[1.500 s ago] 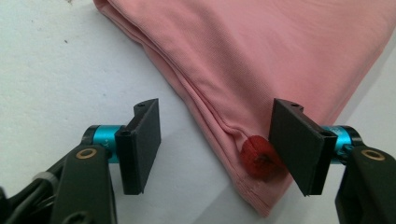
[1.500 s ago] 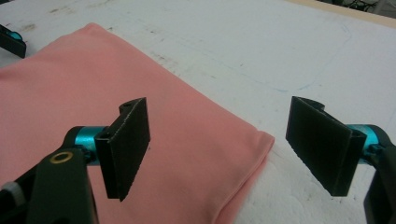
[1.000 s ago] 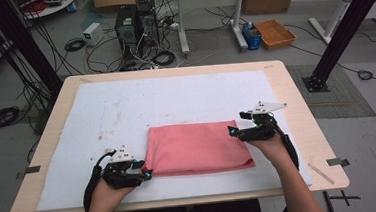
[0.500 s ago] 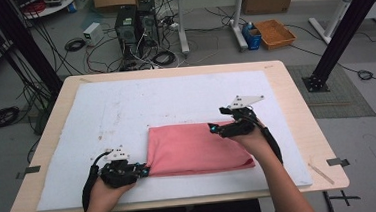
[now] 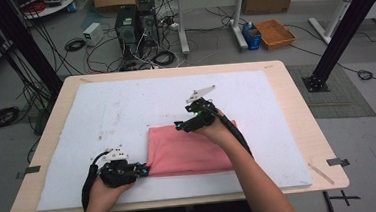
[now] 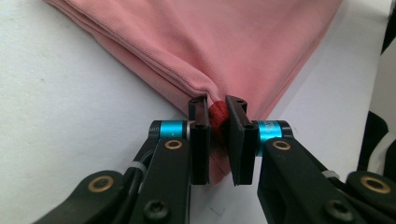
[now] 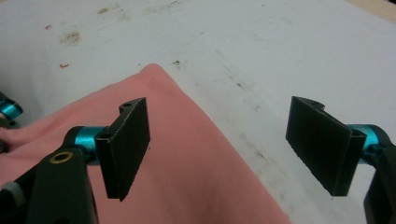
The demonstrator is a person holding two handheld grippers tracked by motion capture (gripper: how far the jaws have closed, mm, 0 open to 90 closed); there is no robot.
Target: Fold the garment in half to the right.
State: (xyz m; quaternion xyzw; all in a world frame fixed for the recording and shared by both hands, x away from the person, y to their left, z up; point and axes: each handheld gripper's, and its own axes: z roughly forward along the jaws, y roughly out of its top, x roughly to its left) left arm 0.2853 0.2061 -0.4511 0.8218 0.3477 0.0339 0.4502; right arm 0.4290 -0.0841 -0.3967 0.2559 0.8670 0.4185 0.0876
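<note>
One folded pink cloth [image 5: 189, 151] lies on one white mat [image 5: 126, 105] covering one wooden table [image 5: 295, 93], with two grippers, the left gripper [image 5: 141, 168] and the right gripper [image 5: 180, 125], and on the floor beyond, seemingly two computer towers [image 5: 135, 22].

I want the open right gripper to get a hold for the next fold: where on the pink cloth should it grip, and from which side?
Probably the far left corner of the pink cloth, approached from the far edge, with one jaw slid under. The cloth lies flat, so only its edges offer a bite. The right gripper hangs open above that edge, while the left gripper pinches the near left corner.
</note>
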